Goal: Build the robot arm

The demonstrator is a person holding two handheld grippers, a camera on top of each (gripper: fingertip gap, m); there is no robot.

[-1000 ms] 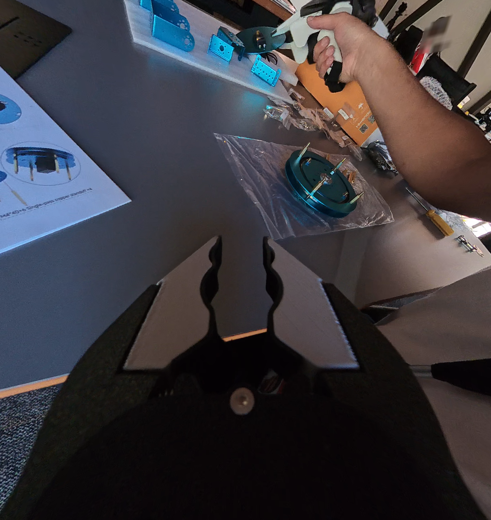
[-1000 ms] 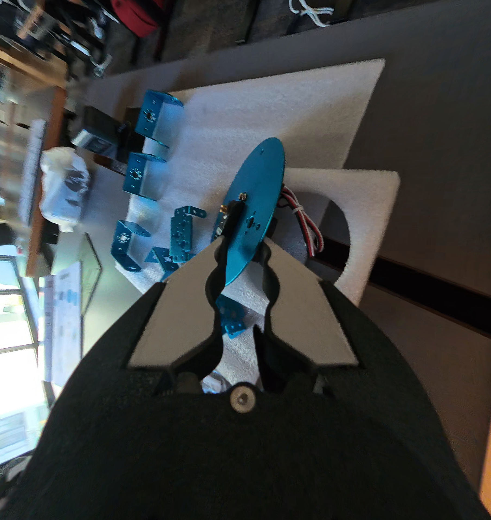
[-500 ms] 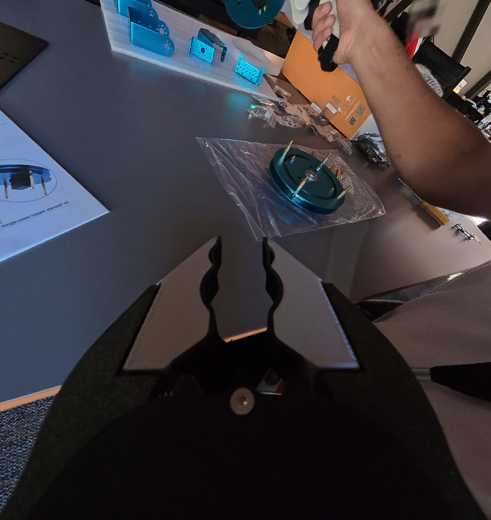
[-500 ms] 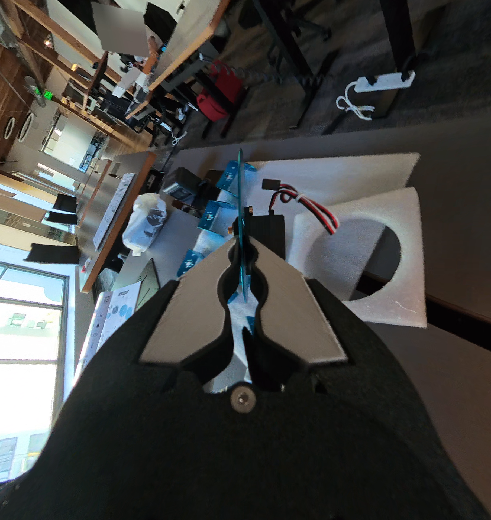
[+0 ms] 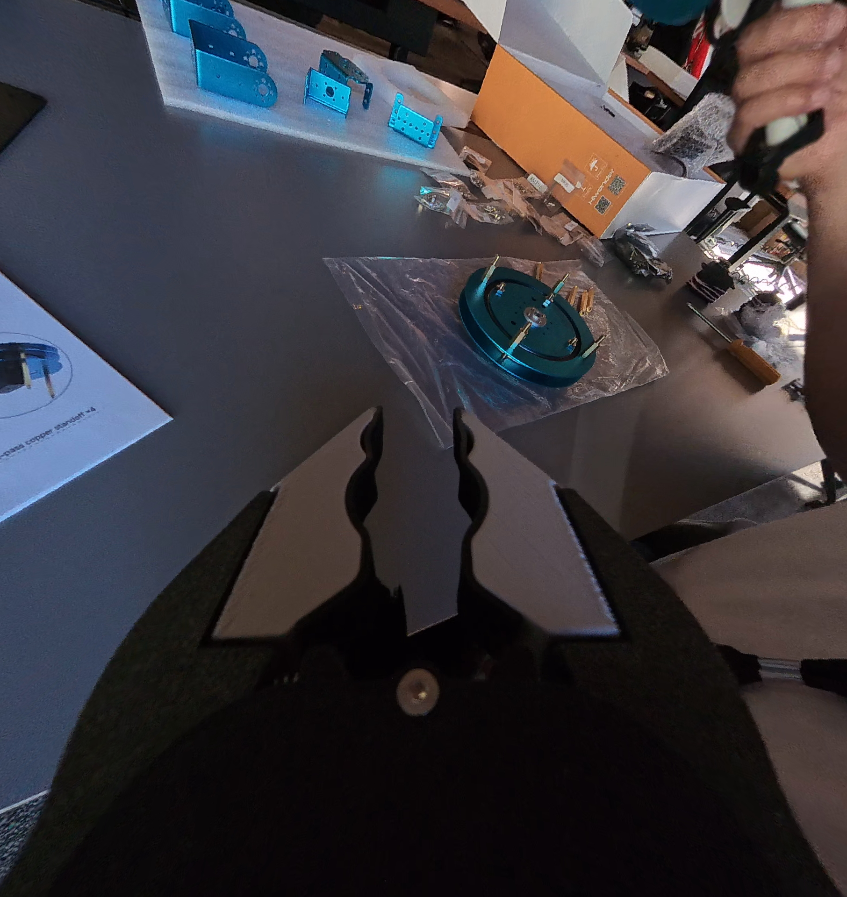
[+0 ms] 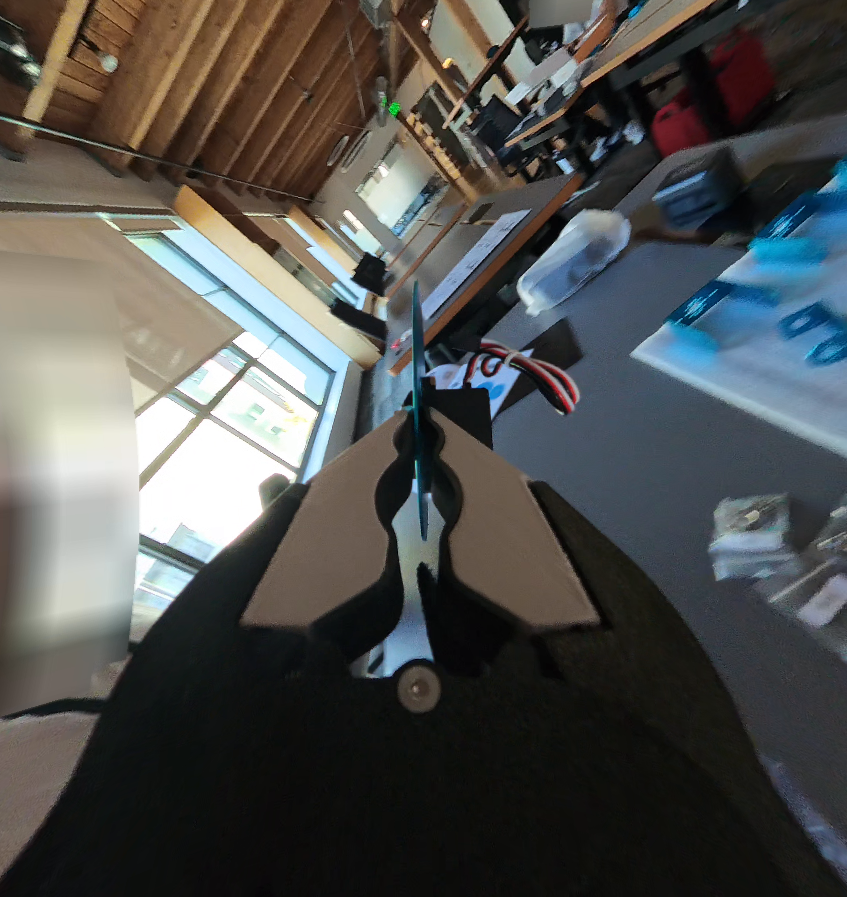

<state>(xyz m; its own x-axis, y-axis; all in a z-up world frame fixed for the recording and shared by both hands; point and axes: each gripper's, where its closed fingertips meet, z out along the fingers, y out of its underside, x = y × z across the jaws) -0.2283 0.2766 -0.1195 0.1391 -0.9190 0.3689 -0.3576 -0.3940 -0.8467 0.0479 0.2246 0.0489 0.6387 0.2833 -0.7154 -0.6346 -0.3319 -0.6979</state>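
Note:
My left gripper is open and empty, held low over the grey table. Ahead of it a round blue base with brass standoffs lies on a clear plastic bag. My right gripper is shut on a thin blue disc, seen edge-on, with a black servo and its red, white and black wires fixed to it. It is raised high above the table. In the left wrist view a hand holds that gripper at the top right.
Blue metal brackets lie on a white foam sheet at the back. An orange and white box, small hardware bags, a screwdriver and an instruction sheet lie around. The right view is blurred. My right fingertips sit around 35 centimetres from my left ones.
My right gripper has lifted the blue disc with its servo up off the foam and swung it high and toward the near side. My left gripper has edged forward, still open.

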